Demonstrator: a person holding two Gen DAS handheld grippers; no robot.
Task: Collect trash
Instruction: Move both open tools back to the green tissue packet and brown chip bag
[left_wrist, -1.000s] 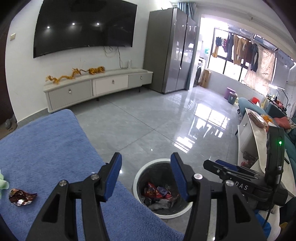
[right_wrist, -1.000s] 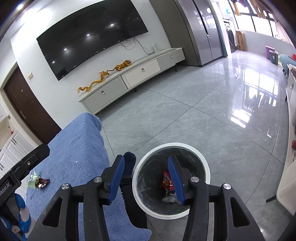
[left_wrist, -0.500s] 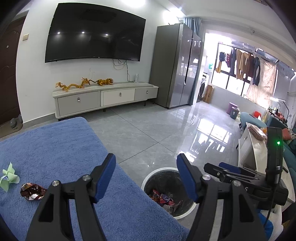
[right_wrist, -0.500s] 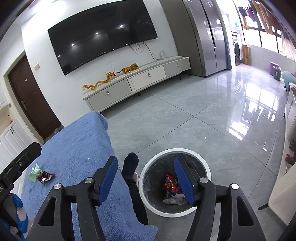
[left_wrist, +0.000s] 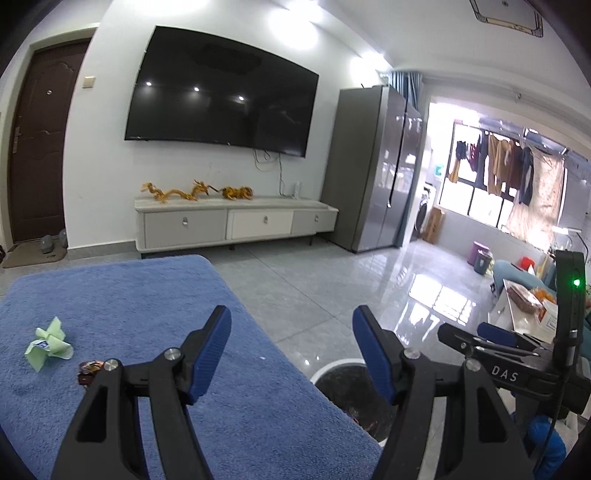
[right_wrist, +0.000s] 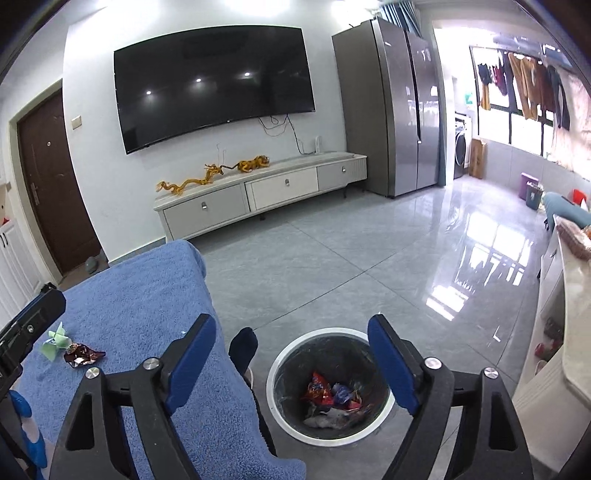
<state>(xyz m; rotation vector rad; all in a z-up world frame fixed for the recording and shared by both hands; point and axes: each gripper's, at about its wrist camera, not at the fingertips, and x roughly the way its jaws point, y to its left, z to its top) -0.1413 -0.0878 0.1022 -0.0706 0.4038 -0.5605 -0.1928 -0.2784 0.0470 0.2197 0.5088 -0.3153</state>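
Note:
A round white-rimmed trash bin (right_wrist: 328, 384) stands on the floor beside the blue-covered table (right_wrist: 140, 314) and holds several wrappers. On the cover lie a pale green crumpled paper (left_wrist: 48, 343) and a dark brown foil wrapper (left_wrist: 88, 369); both also show in the right wrist view, the paper (right_wrist: 55, 341) and the wrapper (right_wrist: 81, 354). My left gripper (left_wrist: 291, 350) is open and empty above the table's right edge. My right gripper (right_wrist: 291, 354) is open and empty above the bin's near rim. The bin's rim (left_wrist: 332, 369) peeks out between the left gripper's fingers.
A grey tiled floor (right_wrist: 369, 266) stretches to a low TV cabinet (right_wrist: 258, 192) and a tall fridge (right_wrist: 399, 122). A white counter (right_wrist: 569, 302) runs along the right. A person's dark-socked foot (right_wrist: 243, 343) stands between table and bin.
Both grippers have risen and tilted up, so the bin has dropped lower in view. The left gripper has swung left toward the table. Both stay open and empty.

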